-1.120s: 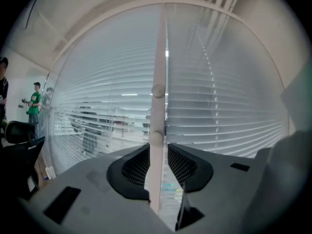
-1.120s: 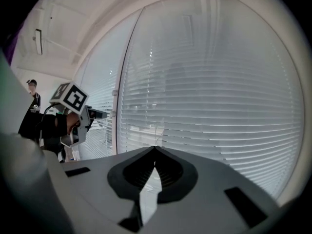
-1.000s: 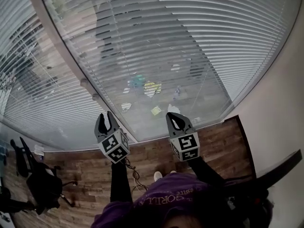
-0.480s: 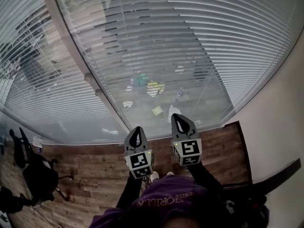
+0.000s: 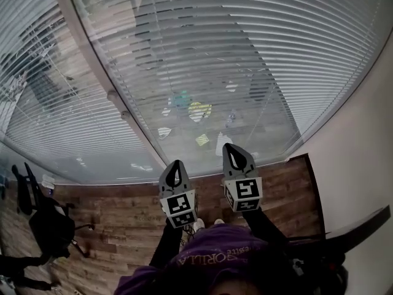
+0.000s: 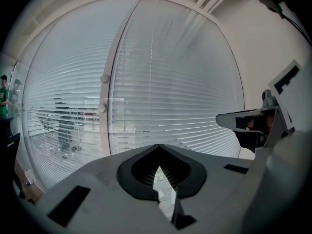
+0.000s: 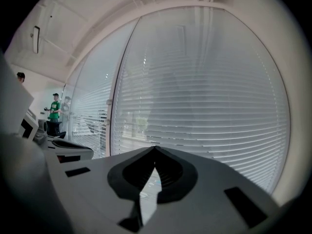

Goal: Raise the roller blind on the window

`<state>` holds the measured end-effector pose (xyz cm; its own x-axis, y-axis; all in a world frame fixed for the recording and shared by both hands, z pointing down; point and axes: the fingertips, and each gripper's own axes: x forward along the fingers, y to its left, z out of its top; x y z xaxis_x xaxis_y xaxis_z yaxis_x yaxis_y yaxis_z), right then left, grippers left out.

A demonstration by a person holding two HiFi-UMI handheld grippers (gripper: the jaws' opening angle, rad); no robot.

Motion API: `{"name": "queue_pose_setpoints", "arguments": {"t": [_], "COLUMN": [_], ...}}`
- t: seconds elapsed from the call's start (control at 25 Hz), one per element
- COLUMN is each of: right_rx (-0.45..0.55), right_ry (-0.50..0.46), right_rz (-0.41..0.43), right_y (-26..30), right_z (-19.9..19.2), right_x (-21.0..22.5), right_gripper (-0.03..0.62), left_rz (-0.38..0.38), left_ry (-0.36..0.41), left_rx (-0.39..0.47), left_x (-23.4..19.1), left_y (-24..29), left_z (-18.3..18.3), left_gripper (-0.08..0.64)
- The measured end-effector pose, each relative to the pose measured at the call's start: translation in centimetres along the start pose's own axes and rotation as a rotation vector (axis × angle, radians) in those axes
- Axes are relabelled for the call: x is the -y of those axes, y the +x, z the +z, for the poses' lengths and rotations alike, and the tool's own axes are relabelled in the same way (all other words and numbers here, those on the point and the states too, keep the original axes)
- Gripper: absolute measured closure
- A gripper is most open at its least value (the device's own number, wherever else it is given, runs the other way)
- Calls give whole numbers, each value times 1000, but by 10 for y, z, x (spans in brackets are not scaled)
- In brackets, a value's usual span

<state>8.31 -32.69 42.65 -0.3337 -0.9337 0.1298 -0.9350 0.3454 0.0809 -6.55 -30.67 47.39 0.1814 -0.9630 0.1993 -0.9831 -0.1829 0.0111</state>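
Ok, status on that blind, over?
Left gripper shut, right gripper shut; nothing visible in either's jaws. Blind down over the window, not yet raised. Nothing seen between grippers and blind.

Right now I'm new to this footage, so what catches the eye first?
A lowered slatted blind fills the upper picture. Below its middle, the left claw and right claw point at it side by side, both shut. A black chair stands lower left.

Wood-plank floor (image 5: 116,217); black office chair (image 5: 52,229) on it.
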Motion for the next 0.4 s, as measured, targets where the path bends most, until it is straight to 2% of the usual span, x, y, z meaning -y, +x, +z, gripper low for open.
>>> {"name": "queue_pose_setpoints", "arguments": {"t": [0.16, 0.4], "right_rx": [0, -3], "right_ry": [0, -1], "right_rz": [2, 5], "right_y": [-2, -8], "right_z": [-1, -4], "right_x": [-1, -4], "right_gripper": [594, 594], "left_rz": [-2, -3], "left_ry": [-32, -4], "left_rx": [0, -12], "left_x": [4, 5], "left_y": [-2, -8], "left_z": [2, -4], "left_gripper": [560, 560]}}
